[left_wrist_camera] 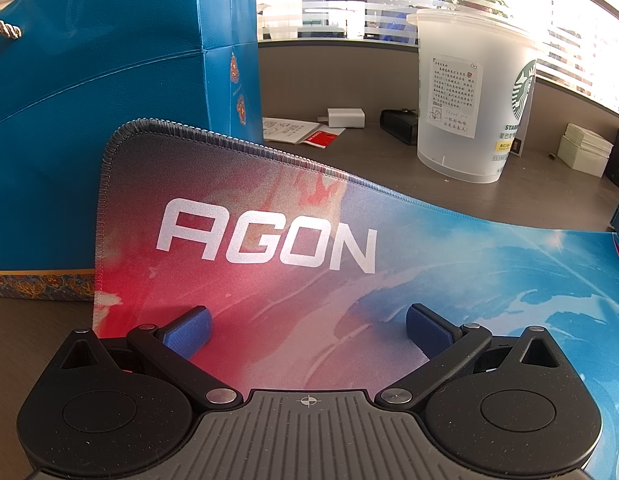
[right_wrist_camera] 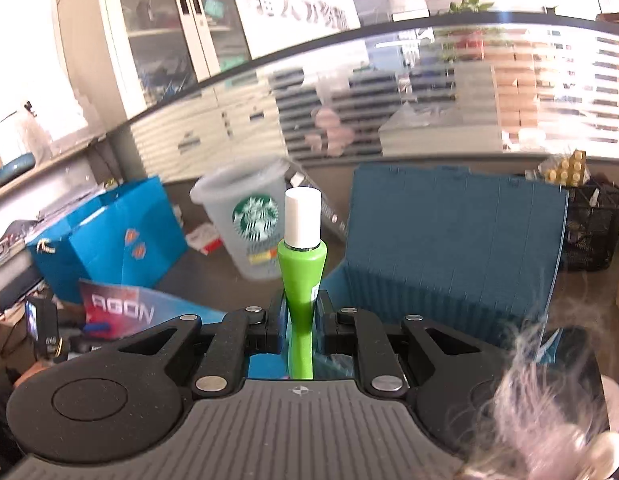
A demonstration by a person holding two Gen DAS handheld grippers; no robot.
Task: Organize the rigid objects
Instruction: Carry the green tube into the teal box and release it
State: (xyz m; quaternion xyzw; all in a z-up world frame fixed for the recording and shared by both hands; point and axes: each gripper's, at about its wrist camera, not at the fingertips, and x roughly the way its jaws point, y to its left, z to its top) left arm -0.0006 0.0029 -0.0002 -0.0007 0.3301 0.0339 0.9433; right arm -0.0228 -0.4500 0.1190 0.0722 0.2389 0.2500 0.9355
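The right claw is clamped on a green bottle with a white cap. The bottle stands upright between the black fingers, its narrow lower body pinched at the middle and its cap rising toward twelve o'clock. It is held in the air, in front of an open teal box with a ribbed inside wall, which sits at about two o'clock from the bottle. Behind the bottle, toward eleven o'clock, stands a frosted plastic Starbucks cup. At nine o'clock a blue paper gift bag stands on the desk.

The left claw is spread wide and holds nothing. Its blue-padded fingertips hover low over a red-and-blue mouse mat printed AGON. The mat's far left corner curls up against the gift bag at ten o'clock. The Starbucks cup stands on the desk at one o'clock, beyond the mat's far edge. A white charger block lies farther back near twelve o'clock.
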